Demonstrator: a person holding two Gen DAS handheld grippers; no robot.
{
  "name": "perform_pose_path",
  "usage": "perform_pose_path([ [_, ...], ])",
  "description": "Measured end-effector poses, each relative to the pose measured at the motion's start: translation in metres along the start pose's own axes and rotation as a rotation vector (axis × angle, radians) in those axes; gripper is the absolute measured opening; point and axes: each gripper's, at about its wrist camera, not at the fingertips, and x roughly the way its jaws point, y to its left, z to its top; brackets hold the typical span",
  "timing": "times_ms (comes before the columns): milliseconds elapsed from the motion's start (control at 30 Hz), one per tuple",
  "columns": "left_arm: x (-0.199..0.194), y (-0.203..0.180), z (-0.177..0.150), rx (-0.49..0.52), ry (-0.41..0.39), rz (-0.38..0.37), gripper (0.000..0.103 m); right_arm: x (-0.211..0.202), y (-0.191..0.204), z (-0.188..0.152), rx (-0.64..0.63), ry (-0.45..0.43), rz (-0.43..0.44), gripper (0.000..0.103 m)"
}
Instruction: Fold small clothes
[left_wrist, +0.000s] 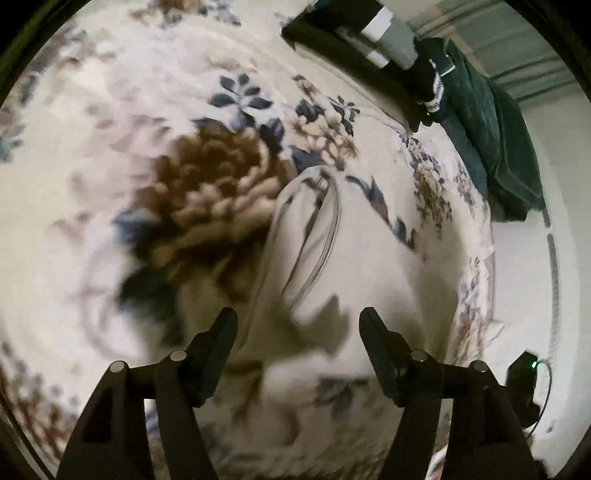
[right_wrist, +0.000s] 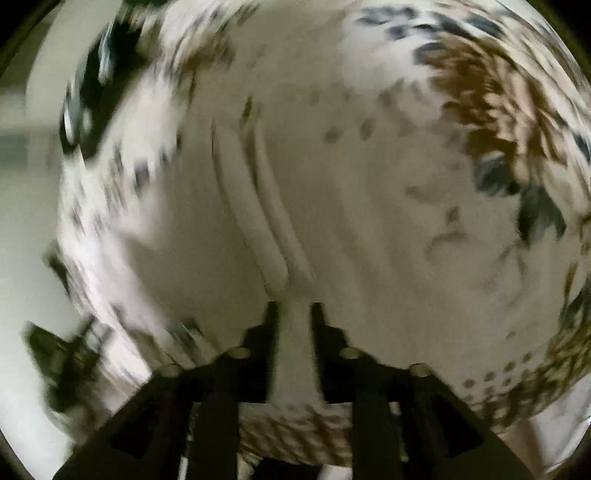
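Observation:
A small white garment (left_wrist: 351, 251) with a stitched hem lies on a cream bedspread (left_wrist: 110, 122) printed with brown and blue flowers. In the left wrist view my left gripper (left_wrist: 298, 314) hangs just above the garment's near part, its jaws wide apart with nothing between them. The right wrist view is badly blurred. There the same white garment (right_wrist: 351, 192) fills the middle, and a raised fold of it runs down into my right gripper (right_wrist: 295, 306). The right jaws stand a little apart with that fold in the gap.
A dark green cloth (left_wrist: 491, 129) and a black item with a white label (left_wrist: 351, 48) lie at the bedspread's far right edge. A black device with a green light (left_wrist: 524, 384) sits off the bed's right side. Floral bedspread (right_wrist: 480, 110) surrounds the garment.

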Motion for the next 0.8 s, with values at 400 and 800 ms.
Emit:
perform_pose_path([
  [400, 0.007, -0.027, 0.000, 0.141, -0.008, 0.116, 0.005, 0.022, 0.020, 0.024, 0.045, -0.088, 0.016, 0.007],
  [800, 0.008, -0.005, 0.003, 0.051, 0.090, 0.053, 0.035, 0.032, 0.015, 0.043, -0.011, 0.079, -0.117, 0.024],
])
